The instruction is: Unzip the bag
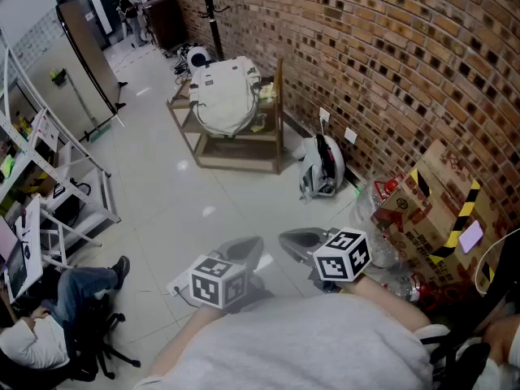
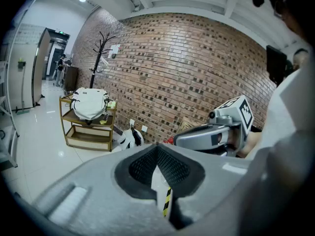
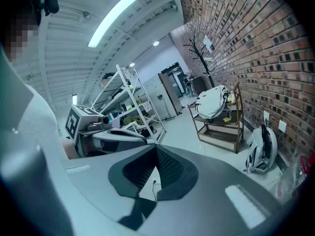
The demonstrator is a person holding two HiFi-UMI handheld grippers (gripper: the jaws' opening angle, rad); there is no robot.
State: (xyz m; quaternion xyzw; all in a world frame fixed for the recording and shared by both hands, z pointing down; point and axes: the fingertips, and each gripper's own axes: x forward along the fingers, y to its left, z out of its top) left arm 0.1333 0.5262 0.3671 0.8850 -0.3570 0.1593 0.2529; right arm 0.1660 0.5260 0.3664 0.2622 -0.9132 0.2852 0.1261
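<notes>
The left tool (image 2: 157, 146) and right tool (image 3: 156, 147) were plain grey with black dimpled pads, and their cubes (image 1: 218, 281) bore black-and-white square markers. The wall (image 1: 366, 47) was red-brown brick flecked with darker bricks above a glossy off-white floor (image 1: 162, 193), and a tan wooden shelf (image 1: 240, 149) carried a white bag (image 1: 221, 96). A second bag (image 1: 321, 165) was white and grey with black, and the brown box (image 1: 435, 210) wore yellow-and-black stripes.
</notes>
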